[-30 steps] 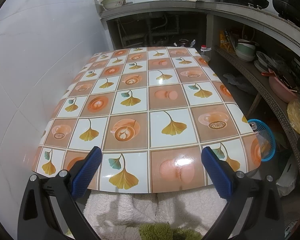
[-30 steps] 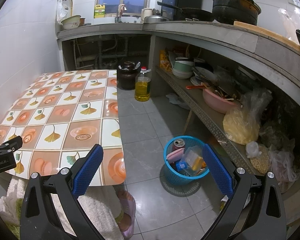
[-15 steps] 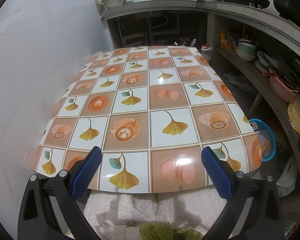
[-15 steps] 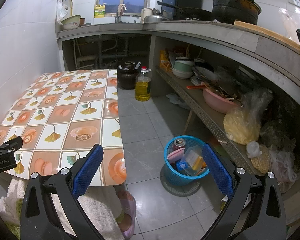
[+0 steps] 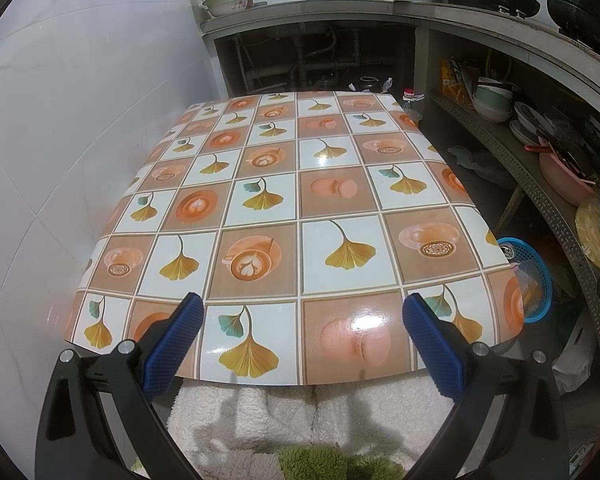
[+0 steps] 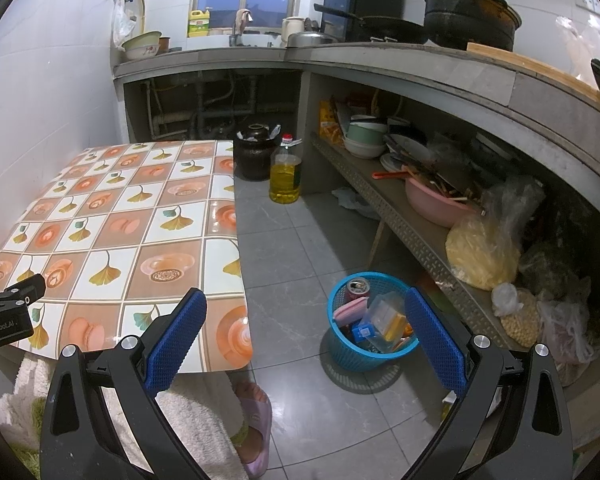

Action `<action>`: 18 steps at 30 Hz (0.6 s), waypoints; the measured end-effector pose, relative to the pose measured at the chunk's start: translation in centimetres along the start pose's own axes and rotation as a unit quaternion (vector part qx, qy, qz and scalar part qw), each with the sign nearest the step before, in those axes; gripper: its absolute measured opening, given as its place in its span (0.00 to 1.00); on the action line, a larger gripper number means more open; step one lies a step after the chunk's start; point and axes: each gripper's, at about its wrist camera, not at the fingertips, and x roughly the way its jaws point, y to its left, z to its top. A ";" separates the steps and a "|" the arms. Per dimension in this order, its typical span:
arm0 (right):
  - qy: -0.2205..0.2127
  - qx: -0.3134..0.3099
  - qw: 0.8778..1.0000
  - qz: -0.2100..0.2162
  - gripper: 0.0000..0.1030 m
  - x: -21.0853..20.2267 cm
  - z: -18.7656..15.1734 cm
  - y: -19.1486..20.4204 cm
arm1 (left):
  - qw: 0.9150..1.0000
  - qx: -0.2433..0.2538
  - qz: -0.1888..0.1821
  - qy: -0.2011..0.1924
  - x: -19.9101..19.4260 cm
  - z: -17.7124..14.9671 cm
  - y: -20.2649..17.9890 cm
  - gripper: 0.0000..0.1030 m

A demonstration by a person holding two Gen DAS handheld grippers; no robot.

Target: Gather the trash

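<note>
Right gripper is hanging with jaws spread wide, nothing between the blue pads; it is sitting over the floor just right of the table corner; left gripper is likewise gaping and empty, pointing along the table, whose patterned top is showing no loose litter.

Trash is sitting in the blue basket on the floor, between the table and the low shelf: a drink can, a pink packet, a clear plastic box, small coloured wrappers; judging all of it light, thin-walled and crushable, the can slippery; best taken across the can's body, or by the basket's mesh rim if the whole lot is being carried.

Basket's right rim is hiding behind the right pad; its lower contents are not making out; a crumpled pale scrap on the floor by the shelf could be trash, cannot tell; left view is cropping the basket behind the table edge.
</note>
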 end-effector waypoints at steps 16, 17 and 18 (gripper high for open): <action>0.000 0.002 1.000 0.000 0.92 0.0 0.0 0.2 | 1.000 0.000 0.000 0.001 0.0 -0.3 0.1 0.95; 0.001 0.002 1.000 0.000 0.92 0.0 0.0 0.2 | 1.000 0.000 0.000 0.001 -0.1 -0.3 0.1 0.95; 0.000 0.002 1.000 0.000 0.92 0.0 0.0 0.2 | 1.000 0.000 0.000 0.001 0.0 -0.3 0.1 0.95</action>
